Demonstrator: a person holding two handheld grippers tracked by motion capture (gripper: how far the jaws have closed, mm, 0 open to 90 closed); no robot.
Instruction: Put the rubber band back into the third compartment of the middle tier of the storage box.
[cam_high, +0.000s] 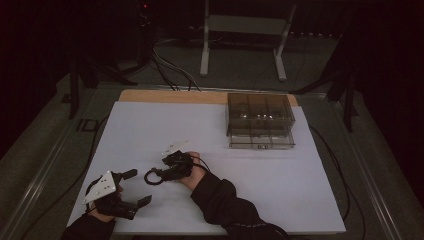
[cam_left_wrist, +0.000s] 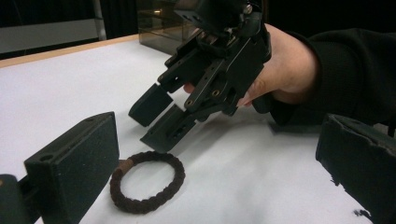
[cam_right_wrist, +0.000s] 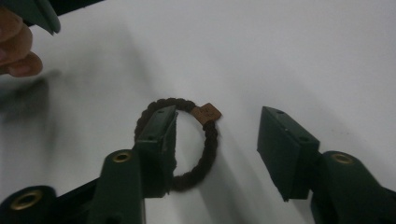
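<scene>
A dark brown braided hair tie (cam_high: 146, 177) with a small tan tag lies flat on the white sheet (cam_high: 280, 175), left of centre near the front. My right gripper (cam_high: 159, 175) hangs open just over it. In the right gripper view (cam_right_wrist: 224, 126) one jaw sits over the hair tie (cam_right_wrist: 211, 140) and the other stands outside, past the tag. My left gripper (cam_high: 137, 187) rests open at the front left, a short way from the tie. Its view (cam_left_wrist: 215, 168) shows the hair tie (cam_left_wrist: 140, 205) between its wide-set jaws and the right gripper (cam_left_wrist: 149, 128) above the tie.
A clear smoky plastic drawer box (cam_high: 260, 120) stands at the back right of the sheet. A wooden table edge (cam_high: 170, 96) runs behind the sheet. A white metal stand (cam_high: 242, 30) and cables lie on the floor beyond.
</scene>
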